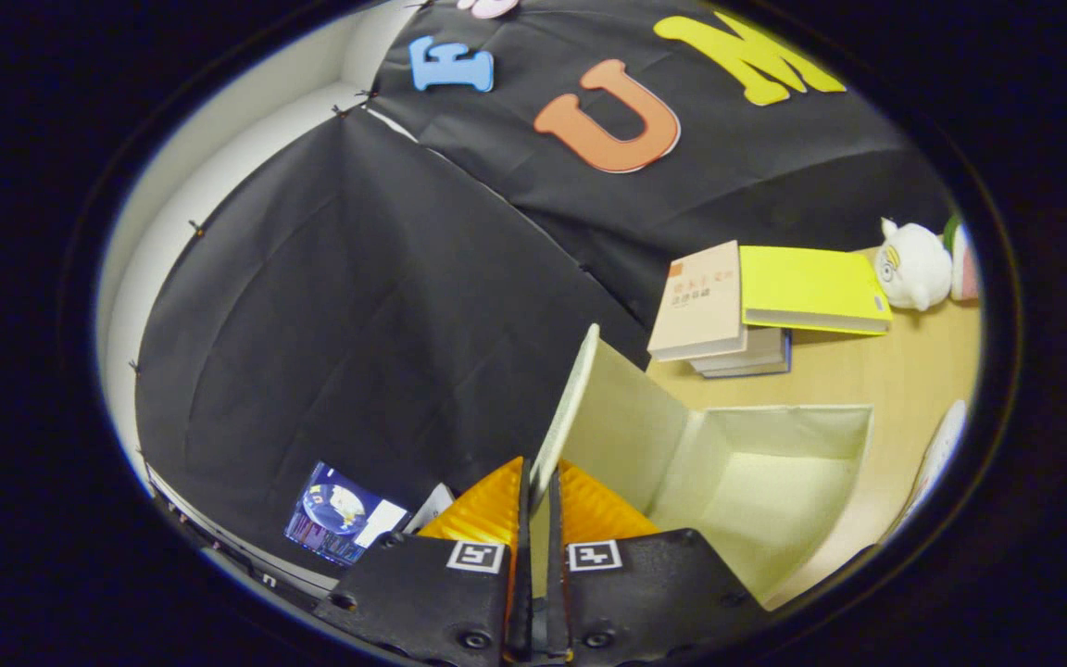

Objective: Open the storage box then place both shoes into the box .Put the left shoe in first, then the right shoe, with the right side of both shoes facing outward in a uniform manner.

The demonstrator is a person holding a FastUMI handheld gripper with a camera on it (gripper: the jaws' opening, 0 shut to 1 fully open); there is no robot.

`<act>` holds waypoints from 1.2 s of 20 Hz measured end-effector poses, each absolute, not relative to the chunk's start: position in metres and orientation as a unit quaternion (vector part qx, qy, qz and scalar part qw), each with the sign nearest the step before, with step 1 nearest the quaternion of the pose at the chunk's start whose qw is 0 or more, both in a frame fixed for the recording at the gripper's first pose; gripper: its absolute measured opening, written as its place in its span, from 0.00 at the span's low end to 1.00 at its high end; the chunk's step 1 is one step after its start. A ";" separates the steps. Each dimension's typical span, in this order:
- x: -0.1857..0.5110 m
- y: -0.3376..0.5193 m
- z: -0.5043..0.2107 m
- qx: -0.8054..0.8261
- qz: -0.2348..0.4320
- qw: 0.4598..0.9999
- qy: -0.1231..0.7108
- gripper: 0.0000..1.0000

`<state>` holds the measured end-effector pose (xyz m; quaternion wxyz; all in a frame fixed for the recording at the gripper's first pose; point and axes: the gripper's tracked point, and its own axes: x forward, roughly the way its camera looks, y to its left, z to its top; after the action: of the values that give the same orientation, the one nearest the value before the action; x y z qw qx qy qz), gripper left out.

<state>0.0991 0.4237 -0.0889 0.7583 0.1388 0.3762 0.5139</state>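
**Lid pinched, box open**

Gripper view: orange fingers (589,508) nearest the lens, black bodies with square markers below them. Gripper (538,491) is pressed together on the edge of the storage box lid (580,398), both pads against the thin panel, which runs up and away from the fingertips, tilted. Storage box (774,463) sits just right of the fingers, cream coloured, open, its inside bare (walls and floor all visible). Wooden table (904,371) carries it. Beyond the box: a stack of books (728,315) with a yellow book (811,287) beside it, then a white plush toy (913,264) farther right. Left of the fingers, low down, a small lit screen (334,514) against the black cloth wall (357,306).
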 end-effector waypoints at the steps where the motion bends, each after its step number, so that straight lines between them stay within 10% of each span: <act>1: 0.096 0.439 -0.091 0.134 0.516 0.758 0.376 0.12; 3: 0.091 0.465 -0.098 0.113 0.513 0.765 0.372 0.16; 7: 0.072 0.492 -0.128 -0.009 0.510 0.773 0.377 1.00; 24: 0.185 0.285 -0.126 0.036 0.365 0.857 0.362 1.00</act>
<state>0.1854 0.2850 -0.1256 0.8572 0.0355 0.3617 0.3649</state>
